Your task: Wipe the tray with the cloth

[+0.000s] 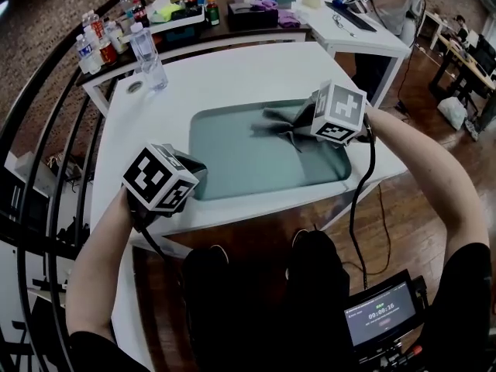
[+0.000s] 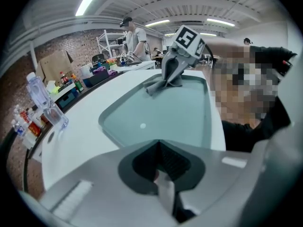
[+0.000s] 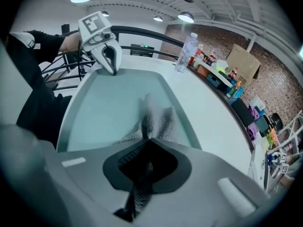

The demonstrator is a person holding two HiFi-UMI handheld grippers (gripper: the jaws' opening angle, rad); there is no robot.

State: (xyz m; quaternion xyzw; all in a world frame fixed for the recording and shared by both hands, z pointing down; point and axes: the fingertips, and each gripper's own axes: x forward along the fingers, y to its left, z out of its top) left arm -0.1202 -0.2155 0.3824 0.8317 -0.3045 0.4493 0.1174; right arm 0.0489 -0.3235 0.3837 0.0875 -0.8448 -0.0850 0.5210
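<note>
A shallow teal-grey tray [image 1: 232, 157] lies on the white table [image 1: 209, 72]. A grey cloth [image 1: 277, 122] sits bunched on its far right part. My right gripper [image 1: 298, 134] is shut on the cloth, which trails from the jaws onto the tray floor [image 3: 106, 110] in the right gripper view. My left gripper [image 1: 200, 186] is at the tray's near left corner, jaws shut on the rim; a pale strip shows between them [image 2: 163, 186]. From the left gripper view the right gripper [image 2: 166, 82] stands over the cloth [image 2: 158, 86] at the tray's [image 2: 156, 119] far end.
Water bottles [image 1: 143, 45] stand at the table's back left. Behind them is a dark shelf with drinks and boxes [image 1: 186, 10]. A second white table [image 1: 356, 29] stands at the back right, with a person beside it. A black railing [image 1: 46, 130] runs along the left. A monitor [image 1: 380, 312] sits at the lower right.
</note>
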